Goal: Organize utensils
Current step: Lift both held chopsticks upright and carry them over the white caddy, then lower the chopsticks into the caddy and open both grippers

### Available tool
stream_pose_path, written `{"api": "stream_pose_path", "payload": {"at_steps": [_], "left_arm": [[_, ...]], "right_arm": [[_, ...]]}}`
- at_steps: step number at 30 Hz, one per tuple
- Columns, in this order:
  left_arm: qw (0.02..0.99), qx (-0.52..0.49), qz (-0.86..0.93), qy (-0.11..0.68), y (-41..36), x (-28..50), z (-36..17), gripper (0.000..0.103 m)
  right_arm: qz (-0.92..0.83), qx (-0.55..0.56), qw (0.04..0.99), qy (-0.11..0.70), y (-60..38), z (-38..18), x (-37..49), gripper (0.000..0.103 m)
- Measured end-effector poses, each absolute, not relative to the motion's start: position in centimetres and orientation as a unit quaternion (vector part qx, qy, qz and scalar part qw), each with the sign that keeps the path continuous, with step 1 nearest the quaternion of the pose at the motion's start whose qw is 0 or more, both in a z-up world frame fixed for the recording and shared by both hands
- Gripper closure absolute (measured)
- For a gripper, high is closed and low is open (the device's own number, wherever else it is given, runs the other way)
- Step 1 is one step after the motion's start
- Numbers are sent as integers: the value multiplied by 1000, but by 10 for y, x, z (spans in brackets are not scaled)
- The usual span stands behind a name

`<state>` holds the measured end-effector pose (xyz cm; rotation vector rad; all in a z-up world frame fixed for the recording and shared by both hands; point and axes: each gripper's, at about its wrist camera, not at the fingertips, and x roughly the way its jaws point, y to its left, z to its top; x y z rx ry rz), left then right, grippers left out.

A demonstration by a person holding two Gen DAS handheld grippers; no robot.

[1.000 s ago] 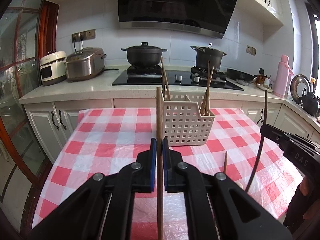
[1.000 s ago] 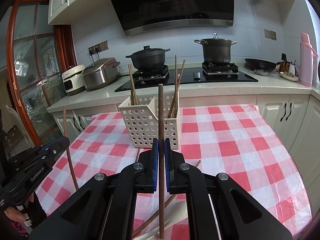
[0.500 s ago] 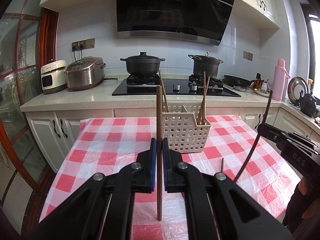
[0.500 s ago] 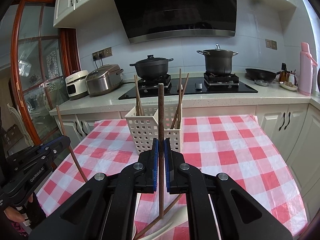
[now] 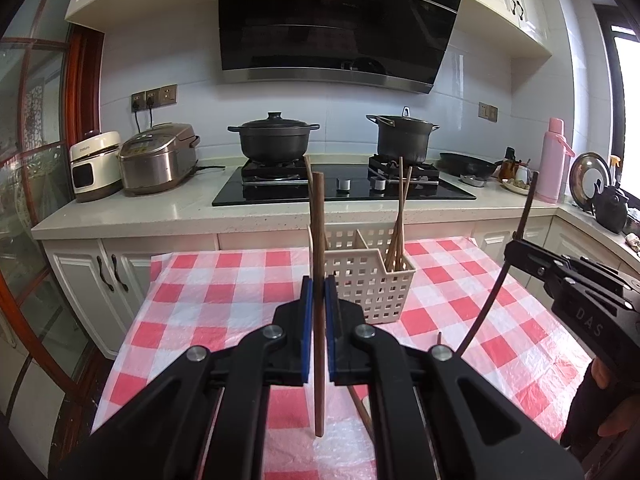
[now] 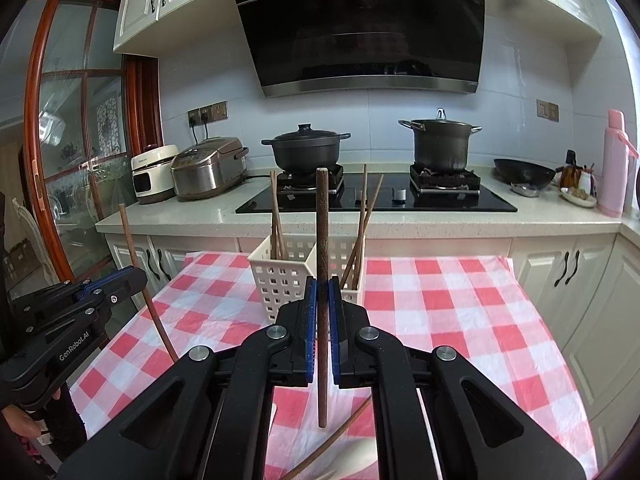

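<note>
My left gripper (image 5: 318, 284) is shut on a light wooden chopstick (image 5: 319, 216), held upright with its lower tip above the checked tablecloth (image 5: 224, 288). Just behind it stands the white slotted basket (image 5: 372, 284), with chopsticks (image 5: 398, 228) leaning in its compartments. My right gripper (image 6: 322, 282) is shut on a dark brown chopstick (image 6: 322, 224), also upright, in front of the basket (image 6: 280, 280). Each gripper shows in the other's view: the right gripper (image 5: 512, 246) at the right, the left gripper (image 6: 138, 274) at the left.
A loose chopstick (image 6: 340, 432) lies on the cloth near the front edge, with a pale utensil partly hidden beside it. Behind the table runs a counter with a stove (image 5: 344, 188), two black pots, rice cookers (image 5: 158, 164) and a pink flask (image 5: 554, 160).
Both grippers have risen with their chopsticks. The lower tips now hang clear of the cloth, and the basket sits lower in both views.
</note>
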<state>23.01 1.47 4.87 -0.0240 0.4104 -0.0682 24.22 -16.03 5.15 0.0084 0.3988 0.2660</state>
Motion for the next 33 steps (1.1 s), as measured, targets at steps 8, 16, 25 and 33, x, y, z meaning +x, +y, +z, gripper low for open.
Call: {"api": "stream_pose_path", "payload": {"at_steps": [8, 16, 25, 33], "left_arm": [[983, -11, -36, 180, 14, 246, 76, 97], [987, -5, -50, 152, 3, 265, 116, 97], [988, -7, -71, 136, -6, 297, 164, 97], [988, -19, -73, 137, -5, 348, 187, 97]], "right_arm": [[135, -7, 975, 177, -157, 71, 253, 97], [144, -13, 977, 154, -151, 96, 267, 97], [147, -15, 979, 139, -152, 129, 302, 97], [140, -9, 980, 142, -155, 135, 346, 97]]}}
